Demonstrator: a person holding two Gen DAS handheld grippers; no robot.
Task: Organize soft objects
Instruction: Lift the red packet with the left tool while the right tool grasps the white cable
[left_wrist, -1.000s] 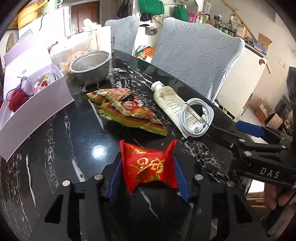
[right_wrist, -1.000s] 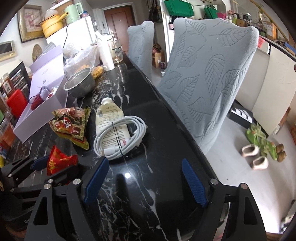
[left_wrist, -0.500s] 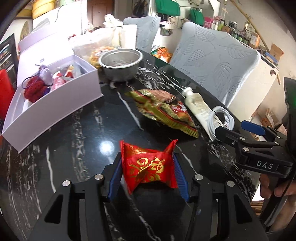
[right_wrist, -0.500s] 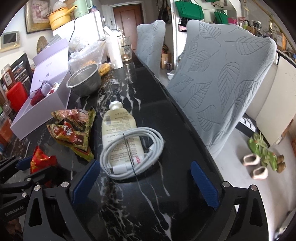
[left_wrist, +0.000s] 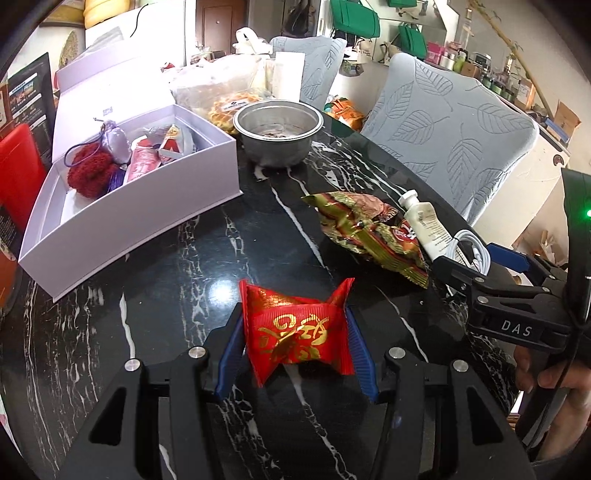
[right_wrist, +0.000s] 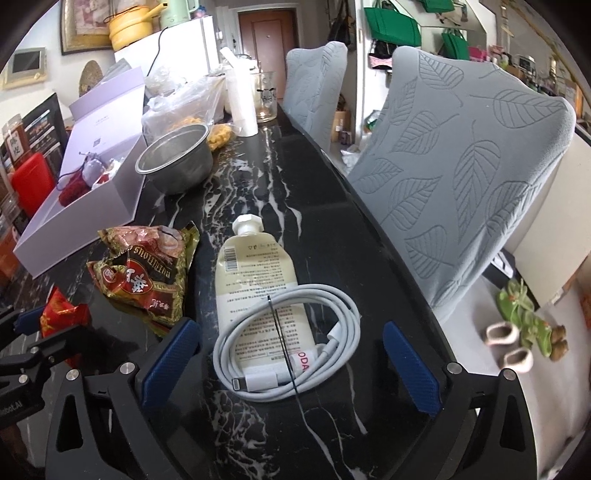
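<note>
My left gripper (left_wrist: 295, 336) is shut on a red and gold packet (left_wrist: 295, 332) and holds it above the black marble table (left_wrist: 166, 280). A white open box (left_wrist: 147, 206) with a red knitted item and small pouches lies ahead to the left. A brown and gold snack bag (left_wrist: 373, 232) lies ahead to the right. My right gripper (right_wrist: 291, 358) is open, its blue fingers either side of a coiled white cable (right_wrist: 291, 343) that lies on a cream pouch (right_wrist: 258, 280). The snack bag (right_wrist: 144, 273) shows left of the pouch.
A steel bowl (left_wrist: 277, 133) stands behind the box, with plastic bags of food (left_wrist: 221, 88) beyond. Two grey leaf-pattern chairs (right_wrist: 461, 166) stand at the table's right edge. A red container (left_wrist: 18, 173) is left of the box.
My left gripper has swung left with the red packet, so the white box is now closer ahead. My right gripper has moved forward and now straddles the cable.
</note>
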